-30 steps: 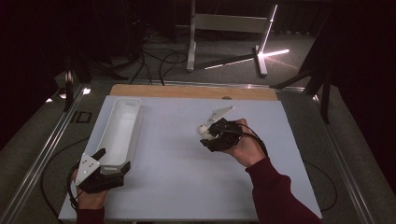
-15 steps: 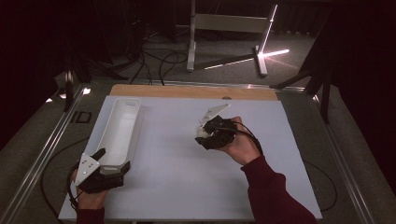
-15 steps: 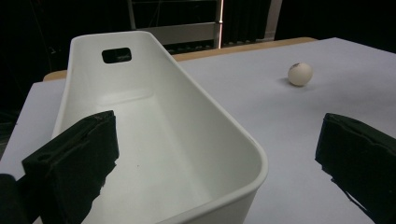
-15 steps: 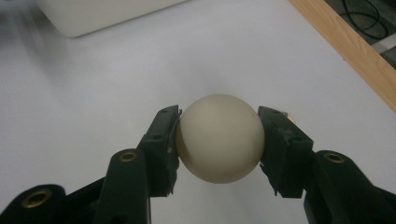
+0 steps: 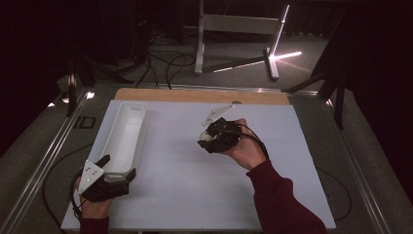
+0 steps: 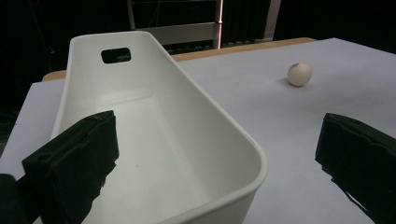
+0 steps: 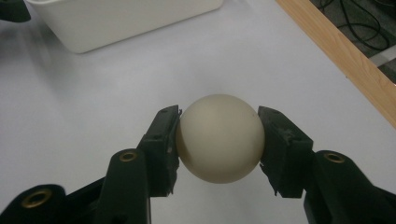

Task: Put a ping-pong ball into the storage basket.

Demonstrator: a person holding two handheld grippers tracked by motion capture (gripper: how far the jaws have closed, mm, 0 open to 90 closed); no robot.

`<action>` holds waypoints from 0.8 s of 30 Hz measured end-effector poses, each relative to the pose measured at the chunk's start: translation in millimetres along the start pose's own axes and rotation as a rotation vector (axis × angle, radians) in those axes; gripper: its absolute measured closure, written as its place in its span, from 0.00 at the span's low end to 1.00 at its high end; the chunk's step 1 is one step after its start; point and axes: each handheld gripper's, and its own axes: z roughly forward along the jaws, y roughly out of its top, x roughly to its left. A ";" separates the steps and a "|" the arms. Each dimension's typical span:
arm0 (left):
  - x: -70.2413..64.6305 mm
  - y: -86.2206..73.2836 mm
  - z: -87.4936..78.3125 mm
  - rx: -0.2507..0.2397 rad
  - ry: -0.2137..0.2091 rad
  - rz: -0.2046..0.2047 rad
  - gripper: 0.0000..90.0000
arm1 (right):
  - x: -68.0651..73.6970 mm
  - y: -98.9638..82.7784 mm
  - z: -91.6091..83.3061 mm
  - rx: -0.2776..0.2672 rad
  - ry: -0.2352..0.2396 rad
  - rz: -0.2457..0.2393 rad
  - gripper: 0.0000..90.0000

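R gripper (image 7: 218,142): closed on cream ball (image 7: 219,138), one pad on each side, ball wedged between black jaws at mid-height. In high view, R gripper (image 5: 208,139) near bench centre, held in R hand (image 5: 243,146), pointing left toward tray; ball (image 5: 206,136) seen as small pale spot at gripper tip. Lifted or touching bench surface: can't tell.

L gripper (image 6: 219,163): open wide, nothing pinched. Jaws straddling near right-hand corner of white tray (image 6: 154,116), one jaw inside the tray, other outside over the bench; contact w/ rim not clear. In high view, L gripper (image 5: 114,170) at near end of tray (image 5: 124,136), L hand (image 5: 92,207) at bottom edge of bench.

View diffs: R gripper view gives clear grip detail on ball, plus tray's side wall at top and wooden edge strip (image 7: 345,60) at right. L gripper view shows tray interior plus a second ball (image 6: 299,74), pale w/ small dark mark, resting on white bench (image 6: 261,88) well apart from tray; that ball too small to pick out in high view. High view gives overall layout: tray on left part of bench (image 5: 185,185), long axis running away from person, R gripper well apart from it to the right.

Containers: one tray, white plastic, long, rounded corners, handle slot (image 6: 116,55) in far end wall. Inside bare, no contents visible.
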 end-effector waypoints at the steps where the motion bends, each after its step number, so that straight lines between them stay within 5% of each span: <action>1: 0.0 0.0 0.0 0.000 0.000 0.000 0.00 | 0.0 0.0 0.0 0.000 0.000 0.000 0.56; 24: -0.4 -0.3 0.5 0.004 -0.005 0.001 0.00 | 2.1 22.4 5.9 -0.025 0.013 -0.020 0.56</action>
